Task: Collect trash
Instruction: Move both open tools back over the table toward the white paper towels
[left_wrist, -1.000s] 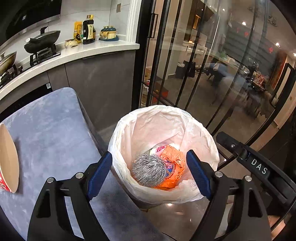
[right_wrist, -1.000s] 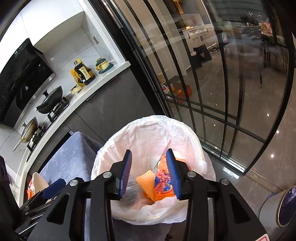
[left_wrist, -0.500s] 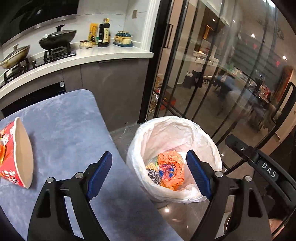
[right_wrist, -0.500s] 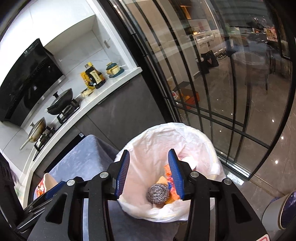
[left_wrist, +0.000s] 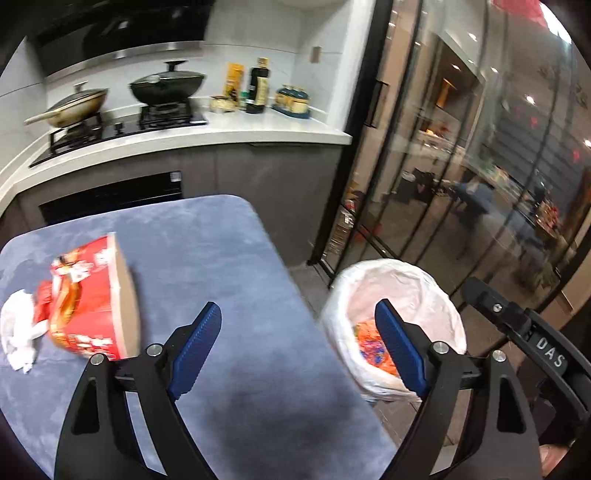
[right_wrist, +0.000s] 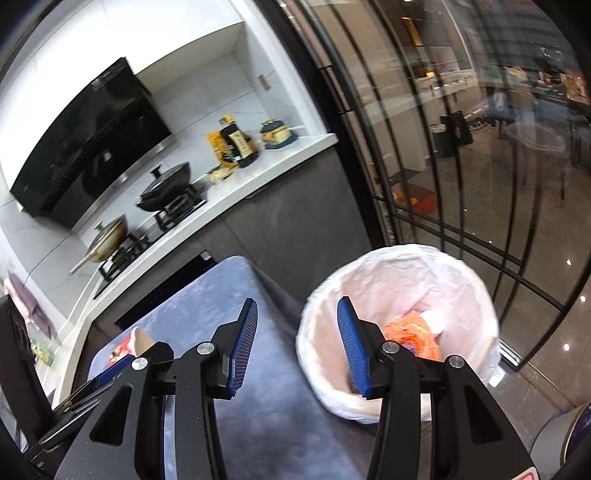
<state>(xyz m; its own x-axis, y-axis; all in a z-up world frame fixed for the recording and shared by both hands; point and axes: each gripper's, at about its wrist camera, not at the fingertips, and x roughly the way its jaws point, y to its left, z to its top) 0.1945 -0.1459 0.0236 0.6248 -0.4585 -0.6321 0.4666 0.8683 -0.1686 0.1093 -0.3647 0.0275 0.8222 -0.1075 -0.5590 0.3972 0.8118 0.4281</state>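
Note:
My left gripper (left_wrist: 299, 332) hangs over the right edge of the blue-grey table (left_wrist: 207, 251); its jaws are opening and nothing is between them. A red noodle cup (left_wrist: 88, 299) lies on its side at the table's left, with a crumpled white tissue (left_wrist: 18, 332) beside it. The white-lined trash bin (left_wrist: 417, 291) stands on the floor to the right and holds an orange wrapper (left_wrist: 369, 347). My right gripper (right_wrist: 297, 339) is open and empty, between the table (right_wrist: 192, 295) and the bin (right_wrist: 391, 277). The cup (right_wrist: 138, 338) peeks out at lower left.
A kitchen counter (left_wrist: 229, 129) with two woks and bottles runs behind the table. Black-framed glass doors (right_wrist: 461, 184) stand behind the bin. A grey round container (right_wrist: 565, 435) sits on the floor at the right. The right gripper's body (left_wrist: 535, 339) is beside the bin.
A steel wool ball fell into the bin. Both grippers pulled back, rose and swung left from above the bin towards the table. The noodle cup and tissue came into view.

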